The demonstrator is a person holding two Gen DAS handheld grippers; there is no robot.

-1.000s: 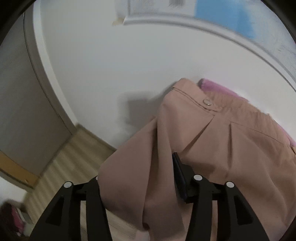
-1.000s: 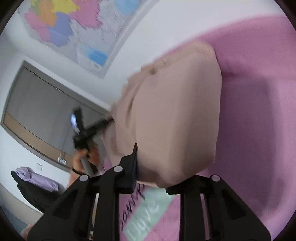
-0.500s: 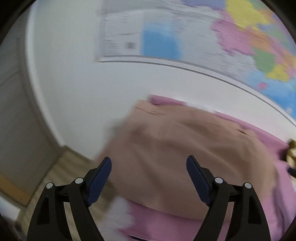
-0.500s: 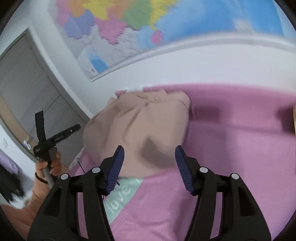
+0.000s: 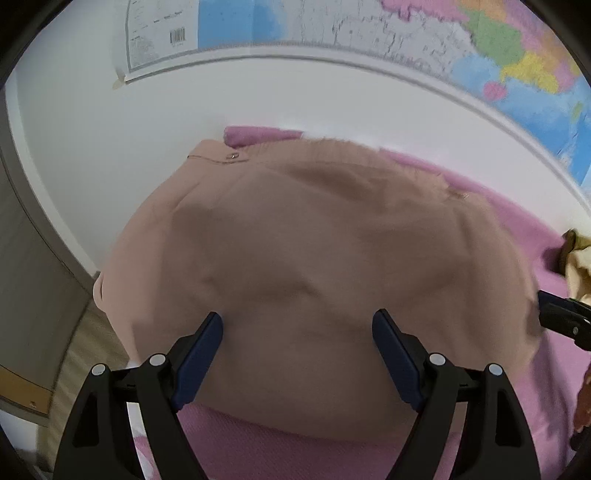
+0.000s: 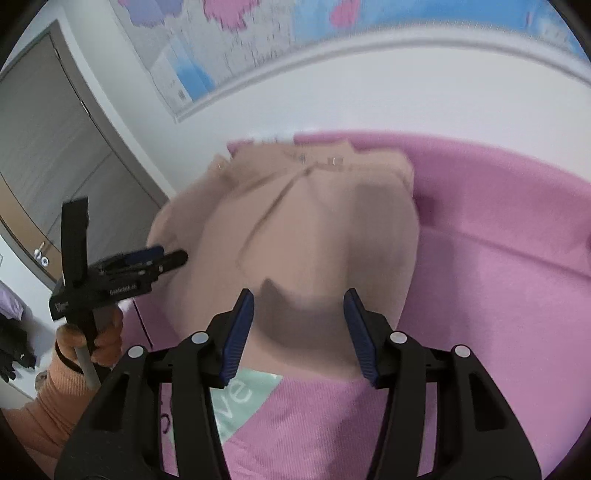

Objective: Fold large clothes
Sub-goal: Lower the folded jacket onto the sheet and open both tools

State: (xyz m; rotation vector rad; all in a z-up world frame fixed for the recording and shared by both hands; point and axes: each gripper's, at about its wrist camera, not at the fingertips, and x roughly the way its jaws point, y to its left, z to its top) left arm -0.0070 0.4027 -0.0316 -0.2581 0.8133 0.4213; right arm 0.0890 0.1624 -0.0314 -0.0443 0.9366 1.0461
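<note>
A tan folded garment point(image 5: 314, 240) with a buttoned waistband lies on the pink bed cover point(image 5: 258, 450), its left edge hanging over the bed's side. My left gripper point(image 5: 297, 317) hovers over its near edge, jaws wide and empty. In the right wrist view the same garment point(image 6: 314, 229) lies ahead of my right gripper point(image 6: 299, 295). That gripper's jaws are closing with nothing between the pads, the cloth lying below them. The left gripper point(image 6: 162, 256) shows at the garment's left side, held by a hand point(image 6: 103, 339). The right gripper's tip point(image 5: 554, 314) shows at the garment's right edge.
The pink cover point(image 6: 498, 295) carries a mint patch with lettering point(image 6: 240, 395) near me. A white wall with a map point(image 5: 369, 29) backs the bed. A grey door point(image 6: 44, 129) stands at left, over wooden floor point(image 5: 85, 350). An olive-yellow cloth point(image 5: 576, 251) lies at far right.
Both grippers held the hanging garment a second ago. They have let go, and it now lies flat on the bed. Both grippers have drawn back with their jaws apart.
</note>
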